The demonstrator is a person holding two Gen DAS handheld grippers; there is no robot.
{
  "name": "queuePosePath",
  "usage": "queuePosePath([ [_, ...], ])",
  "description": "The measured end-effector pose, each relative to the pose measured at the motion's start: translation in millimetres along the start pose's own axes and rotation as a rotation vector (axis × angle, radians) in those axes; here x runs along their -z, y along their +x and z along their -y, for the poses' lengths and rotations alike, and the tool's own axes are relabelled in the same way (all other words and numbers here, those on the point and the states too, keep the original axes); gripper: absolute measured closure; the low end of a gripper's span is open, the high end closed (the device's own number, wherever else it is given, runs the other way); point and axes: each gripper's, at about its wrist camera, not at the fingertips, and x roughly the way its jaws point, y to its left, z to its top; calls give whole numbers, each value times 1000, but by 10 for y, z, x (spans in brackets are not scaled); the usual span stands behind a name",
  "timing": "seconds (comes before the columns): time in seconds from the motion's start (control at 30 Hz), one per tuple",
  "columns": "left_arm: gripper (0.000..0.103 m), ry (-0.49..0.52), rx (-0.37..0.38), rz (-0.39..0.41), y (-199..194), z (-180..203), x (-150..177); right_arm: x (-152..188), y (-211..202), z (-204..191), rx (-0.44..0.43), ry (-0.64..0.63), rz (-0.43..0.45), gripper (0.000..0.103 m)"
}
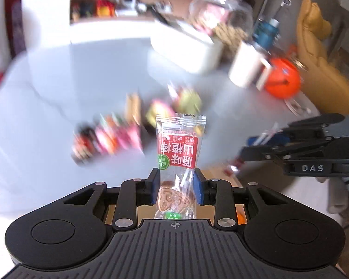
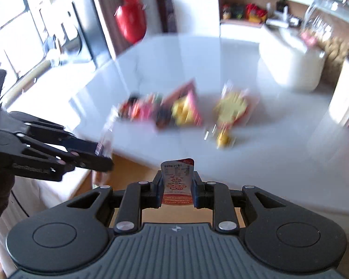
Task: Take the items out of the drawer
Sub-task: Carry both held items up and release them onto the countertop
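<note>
My left gripper (image 1: 176,189) is shut on a clear snack packet (image 1: 179,148) with a red label and a brown lollipop-shaped sweet inside; the packet stands upright between the blue pads. In the right wrist view my right gripper (image 2: 177,186) is shut on a small red-and-white sachet (image 2: 177,181) that sticks up between the fingers. Each gripper shows in the other's view: the right gripper (image 1: 244,155) at the right edge, the left gripper (image 2: 104,160) at the left edge. Both hang above the near edge of a white table (image 1: 69,81), where several blurred colourful snack packets (image 1: 118,137) lie.
A white box (image 1: 186,48), a white cylinder (image 1: 246,67) and an orange ball-shaped container (image 1: 282,80) stand at the back right of the table. A red vase (image 2: 130,15) stands beyond the far left corner. Brown wood (image 2: 139,169) shows below the table edge.
</note>
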Motion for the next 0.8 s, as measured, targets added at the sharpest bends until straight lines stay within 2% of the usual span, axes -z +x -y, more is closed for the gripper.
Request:
queuePosePath([
  [0.03,69,0,-34,8,13,-43,-83,-100,3,35,13,15,5,80],
  [0.07,69,-7,-65,11,46,-97,-163,-198,-226,176,27,30,6,80],
  [0.13,69,-33,-108,12,125,-260,-253,-182,-490,342,45,56,-3,80],
  [0.2,69,-67,-131,3,277,-469,-320,-264,-506,460,55,78,-16,80],
  [0.3,69,-111,-149,-16,578,-717,-374,-223,172,699,73,109,-46,80],
  [0.37,69,-124,-147,-24,770,-855,-377,-263,434,829,78,134,-56,80],
  [0.5,63,-132,-144,1,1041,-991,-431,-403,773,977,66,167,-57,80],
  [0.6,64,-114,-168,31,1158,-1020,-470,-484,984,962,117,128,-49,80],
  [0.7,64,-107,-169,45,1230,-1070,-494,-530,1046,893,176,89,7,79],
  [0.73,64,-111,-169,48,1236,-1088,-492,-537,1050,886,179,93,27,76],
  [0.8,64,-111,-178,58,1217,-1109,-476,-520,1046,874,152,117,53,64],
])
